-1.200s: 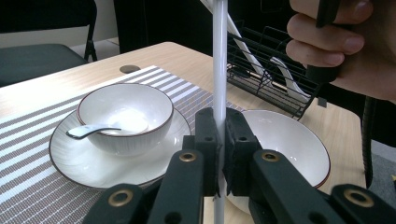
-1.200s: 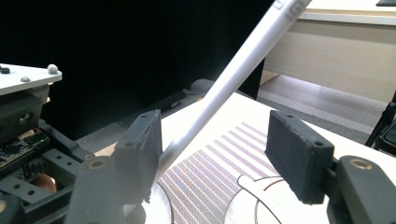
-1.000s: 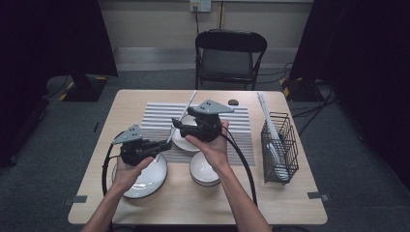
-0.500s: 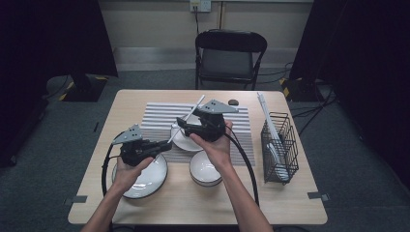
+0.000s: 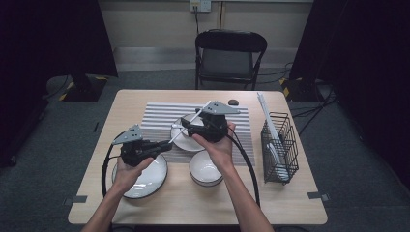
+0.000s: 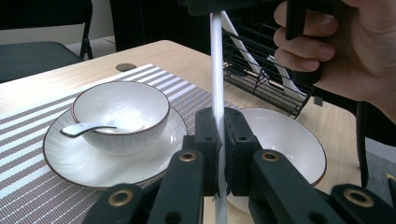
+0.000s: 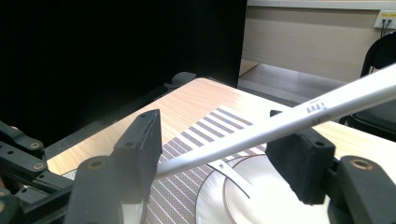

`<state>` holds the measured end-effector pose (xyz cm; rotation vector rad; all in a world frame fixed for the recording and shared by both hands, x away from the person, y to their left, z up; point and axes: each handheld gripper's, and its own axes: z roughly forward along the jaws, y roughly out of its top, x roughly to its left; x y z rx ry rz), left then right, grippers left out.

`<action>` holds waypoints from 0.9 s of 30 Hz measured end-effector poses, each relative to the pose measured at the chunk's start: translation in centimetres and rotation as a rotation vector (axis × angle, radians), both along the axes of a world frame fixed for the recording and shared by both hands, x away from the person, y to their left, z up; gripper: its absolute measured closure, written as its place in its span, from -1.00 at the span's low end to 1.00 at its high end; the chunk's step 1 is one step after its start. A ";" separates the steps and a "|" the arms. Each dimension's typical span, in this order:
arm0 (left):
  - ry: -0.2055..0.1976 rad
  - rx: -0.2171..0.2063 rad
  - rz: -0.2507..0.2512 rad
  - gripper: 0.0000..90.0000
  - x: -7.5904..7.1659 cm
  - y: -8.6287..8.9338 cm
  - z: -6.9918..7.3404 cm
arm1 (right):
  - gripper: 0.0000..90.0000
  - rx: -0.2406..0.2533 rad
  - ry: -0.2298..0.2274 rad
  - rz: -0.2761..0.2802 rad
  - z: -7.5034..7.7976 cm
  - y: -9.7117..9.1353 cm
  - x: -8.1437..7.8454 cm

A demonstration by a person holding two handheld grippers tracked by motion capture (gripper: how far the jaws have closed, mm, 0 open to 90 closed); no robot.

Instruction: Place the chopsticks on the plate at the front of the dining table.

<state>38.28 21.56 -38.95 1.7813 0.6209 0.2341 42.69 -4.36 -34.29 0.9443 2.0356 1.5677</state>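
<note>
The left gripper (image 6: 219, 140) was clamped on a white chopstick (image 5: 189, 122), which slanted above the bowl (image 6: 120, 112) on its plate (image 6: 88, 163). The right gripper (image 7: 224, 154) stood wide apart around the chopstick's upper part, its pads (image 7: 299, 163) not pressing it.

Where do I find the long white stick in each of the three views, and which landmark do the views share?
High view: the white stick slants up and to the right near the table's middle, above the striped mat.
Left gripper view: it stands upright at the centre, clamped in the left gripper.
Right gripper view: it runs slantwise from lower left to the right edge.
Shared landmark: the striped mat.
</note>
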 end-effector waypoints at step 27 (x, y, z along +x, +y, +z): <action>0.014 -0.005 0.032 0.91 0.7 0.9 -0.9 | -0.33 0.028 0.030 0.031 -0.5 -0.5 0.0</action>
